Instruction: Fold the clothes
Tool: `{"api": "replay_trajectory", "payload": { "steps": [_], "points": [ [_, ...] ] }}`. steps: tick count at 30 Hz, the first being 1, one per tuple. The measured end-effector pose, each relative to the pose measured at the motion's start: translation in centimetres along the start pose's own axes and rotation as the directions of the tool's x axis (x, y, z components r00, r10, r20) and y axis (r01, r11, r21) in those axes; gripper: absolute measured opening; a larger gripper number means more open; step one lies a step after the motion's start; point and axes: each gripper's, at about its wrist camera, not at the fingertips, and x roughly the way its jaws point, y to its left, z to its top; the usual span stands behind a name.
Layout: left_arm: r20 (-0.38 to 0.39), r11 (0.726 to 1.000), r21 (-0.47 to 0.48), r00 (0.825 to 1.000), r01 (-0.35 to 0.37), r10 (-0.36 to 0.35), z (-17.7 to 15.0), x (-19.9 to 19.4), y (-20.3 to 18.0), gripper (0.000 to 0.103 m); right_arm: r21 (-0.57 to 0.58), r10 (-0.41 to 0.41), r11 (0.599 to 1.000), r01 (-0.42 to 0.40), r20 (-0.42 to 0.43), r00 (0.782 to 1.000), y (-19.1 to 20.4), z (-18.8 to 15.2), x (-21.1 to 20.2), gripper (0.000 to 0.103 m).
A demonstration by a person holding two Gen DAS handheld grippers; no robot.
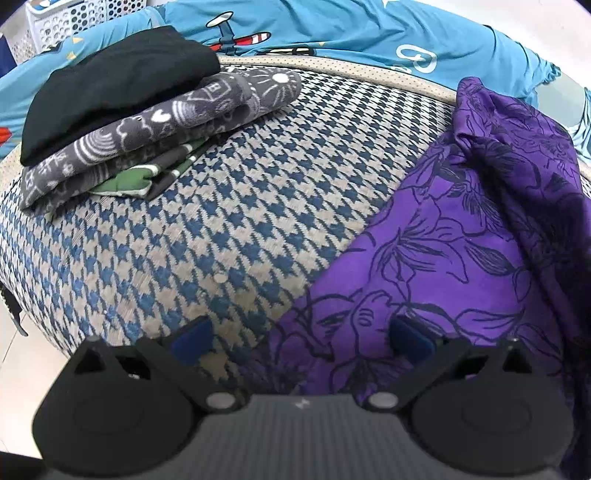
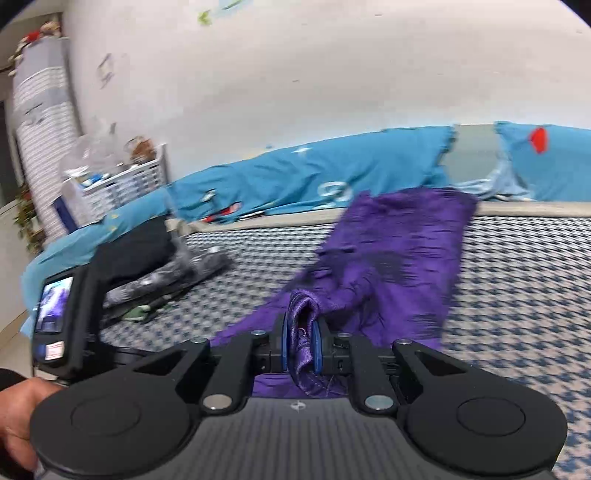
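Observation:
A purple floral garment lies on the houndstooth mattress, at the right in the left wrist view. My left gripper is open over its near left edge, one blue pad over the mattress and the other over the cloth. My right gripper is shut on a bunched fold of the purple garment, which trails away across the mattress. The left gripper's body shows at the left of the right wrist view.
A stack of folded clothes, black on top of grey patterned, sits at the far left of the mattress. A blue printed quilt lies behind. A white basket stands against the wall.

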Motion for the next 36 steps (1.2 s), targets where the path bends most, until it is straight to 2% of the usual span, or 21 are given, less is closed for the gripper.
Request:
{"api": "replay_trajectory", "payload": {
  "steps": [6,10,16,19,27,33,36],
  "points": [
    [0.009,0.997,-0.068,0.999,0.046,-0.045,0.4,-0.8,2.0,0.103,-0.029,0.094,0.995,-0.095,-0.033,0.995,4.2,0.3,2.4,0.014],
    [0.043,0.987,-0.148,0.997,0.068,-0.063,1.1,-1.8,4.2,0.103,-0.073,0.126,0.989,-0.130,-0.061,0.990,6.7,0.0,4.2,0.014],
    [0.099,0.969,-0.246,0.995,-0.003,0.028,2.0,-2.8,7.4,0.103,-0.113,0.154,0.980,-0.166,-0.112,0.982,10.0,-0.9,7.3,0.013],
    [0.114,0.969,-0.244,0.991,-0.039,0.069,2.0,-3.1,8.0,0.103,-0.116,0.156,0.978,-0.173,-0.143,0.977,10.7,-1.8,8.5,0.013],
    [0.115,0.974,-0.225,0.993,-0.012,0.039,1.9,-3.2,7.8,0.103,-0.126,0.137,0.977,-0.171,-0.240,0.961,10.4,-4.5,11.3,0.014],
    [0.128,0.980,-0.198,0.991,-0.006,0.032,2.2,-3.4,6.9,0.103,-0.147,0.152,0.971,-0.191,-0.244,0.958,11.1,-5.5,10.9,0.031],
    [0.135,0.982,-0.191,0.990,-0.005,0.032,2.2,-3.5,6.6,0.103,-0.170,0.169,0.962,-0.213,-0.238,0.956,11.5,-5.5,10.1,0.031]
  ]
}}
